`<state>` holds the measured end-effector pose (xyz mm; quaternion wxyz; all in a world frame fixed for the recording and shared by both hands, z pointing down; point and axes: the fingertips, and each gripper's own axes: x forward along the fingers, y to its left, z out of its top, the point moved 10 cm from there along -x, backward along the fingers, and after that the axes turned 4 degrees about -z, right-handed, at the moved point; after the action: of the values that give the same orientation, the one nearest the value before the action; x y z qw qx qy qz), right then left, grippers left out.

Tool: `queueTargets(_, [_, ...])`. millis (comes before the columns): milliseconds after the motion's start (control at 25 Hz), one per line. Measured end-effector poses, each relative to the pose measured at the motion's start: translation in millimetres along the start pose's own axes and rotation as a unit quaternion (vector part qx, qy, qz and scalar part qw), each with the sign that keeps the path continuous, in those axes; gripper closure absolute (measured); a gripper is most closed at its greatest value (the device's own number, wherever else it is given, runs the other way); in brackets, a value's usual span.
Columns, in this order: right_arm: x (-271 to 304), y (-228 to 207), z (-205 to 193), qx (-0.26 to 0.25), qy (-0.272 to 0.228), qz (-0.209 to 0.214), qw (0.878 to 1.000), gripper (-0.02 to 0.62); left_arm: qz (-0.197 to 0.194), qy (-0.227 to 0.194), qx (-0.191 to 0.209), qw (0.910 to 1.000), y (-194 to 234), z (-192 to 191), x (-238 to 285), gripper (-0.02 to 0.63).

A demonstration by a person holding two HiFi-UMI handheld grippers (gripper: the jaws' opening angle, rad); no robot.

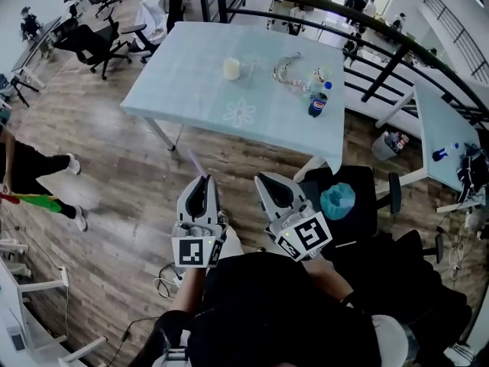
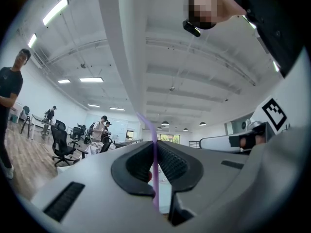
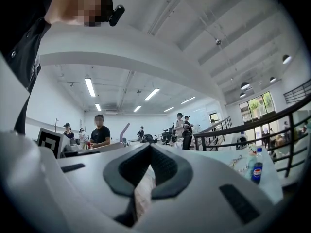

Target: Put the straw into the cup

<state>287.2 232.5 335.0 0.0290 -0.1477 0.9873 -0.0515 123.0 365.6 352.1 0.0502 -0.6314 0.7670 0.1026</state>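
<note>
A cream cup (image 1: 231, 69) stands on the pale blue table (image 1: 191, 90) ahead of me, well beyond both grippers. My left gripper (image 1: 203, 182) is shut on a thin purple straw (image 1: 194, 160) that sticks out past its tips toward the table. In the left gripper view the straw (image 2: 155, 152) runs upright between the closed jaws of that gripper (image 2: 155, 147). My right gripper (image 1: 265, 182) is held beside it, level, over the wooden floor. Its jaws meet at the tips with nothing between them (image 3: 148, 147), and the straw (image 3: 124, 131) shows off to its left.
A blue-labelled bottle (image 1: 318, 104) and clear plastic clutter (image 1: 289, 71) lie on the table's right part. A black railing (image 1: 397, 48) runs behind it. A black chair with a teal item (image 1: 337, 201) stands right of me. A person (image 1: 30, 167) stands at the left.
</note>
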Motion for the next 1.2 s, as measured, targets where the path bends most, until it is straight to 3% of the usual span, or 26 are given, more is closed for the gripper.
queueTargets(480, [137.8, -13.0, 5.2, -0.001, -0.003, -0.035, 0.999, 0.588, -0.055, -0.016, -0.011, 0.9983, 110.6, 6.5, 100.2, 0.572])
queueTargets(760, [195.5, -15.5, 2.0, 0.013, -0.01, -0.073, 0.997, 0.588, -0.076, 0.003, -0.014, 0.997, 166.9, 0.9, 130.9, 0.572])
queueTargets(1200, [233.5, -24.7, -2.3, 0.014, -0.002, -0.093, 0.996, 0.588, -0.108, 0.001, -0.031, 0.9937, 197.3, -8.8, 165.6, 0.572])
